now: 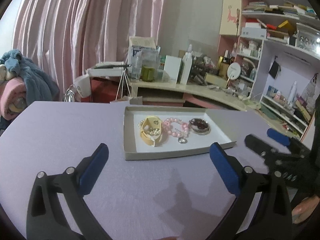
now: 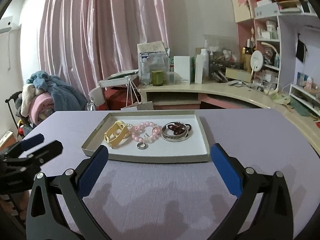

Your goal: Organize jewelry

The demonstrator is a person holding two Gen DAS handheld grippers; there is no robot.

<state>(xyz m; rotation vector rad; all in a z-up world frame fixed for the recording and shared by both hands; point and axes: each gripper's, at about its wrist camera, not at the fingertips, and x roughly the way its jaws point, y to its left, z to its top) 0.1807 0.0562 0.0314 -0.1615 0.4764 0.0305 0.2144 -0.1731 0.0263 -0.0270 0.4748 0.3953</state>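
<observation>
**Both claws spread wide, short of the jewelry tray**

The left gripper [image 1: 159, 156] hangs over the lilac table [image 1: 60, 132] with its blue pads far apart and nothing between them. The right gripper [image 2: 159, 156] is spread just as wide and also empty. Ahead of both, past the fingertips, lies a shallow cardboard tray [image 2: 205, 140]. Inside it, left to right, lie a yellow strap bracelet [image 2: 117, 135], a pink bead bracelet [image 2: 145, 132] touching it, and a silver bangle [image 2: 175, 134] ringing dark red beads. A small silver ring [image 2: 141, 145] lies nearest the claws.
</observation>
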